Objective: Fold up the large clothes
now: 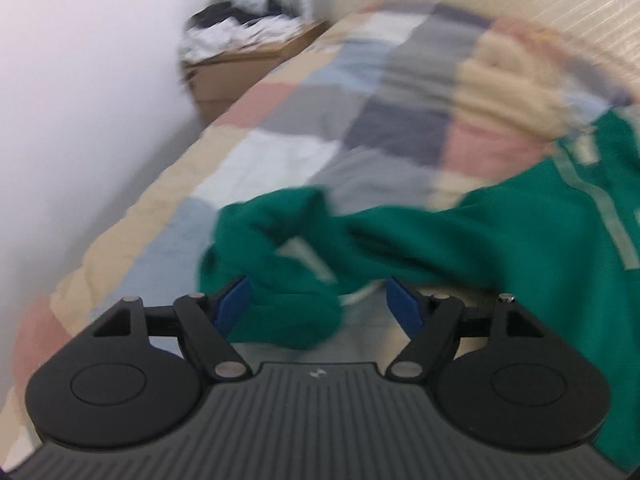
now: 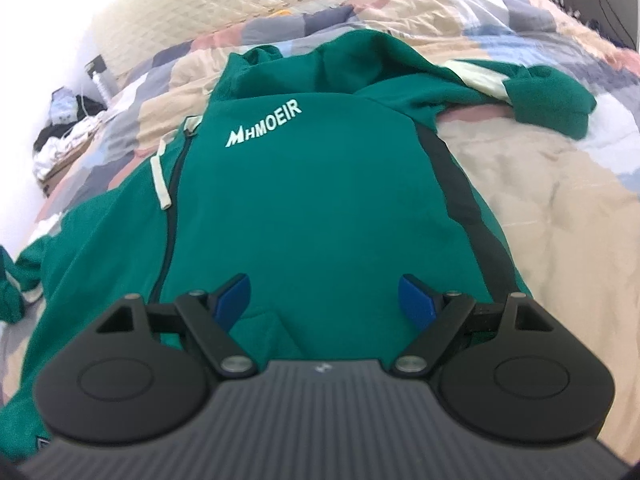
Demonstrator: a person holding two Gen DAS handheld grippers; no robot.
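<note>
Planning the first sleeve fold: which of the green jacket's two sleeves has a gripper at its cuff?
The sleeve in the left wrist view: its cuff sits between the open left gripper. The other sleeve lies far beyond the right gripper.

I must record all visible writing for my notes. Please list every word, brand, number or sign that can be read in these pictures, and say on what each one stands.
"MHMOEIR", in white letters with a small peak-shaped mark before it, on the chest of the green jacket.
Small logo on the right gripper body: too small to read.
Small logo on the left gripper body: too small to read.
Left wrist view: blurred, no other text readable.
</note>
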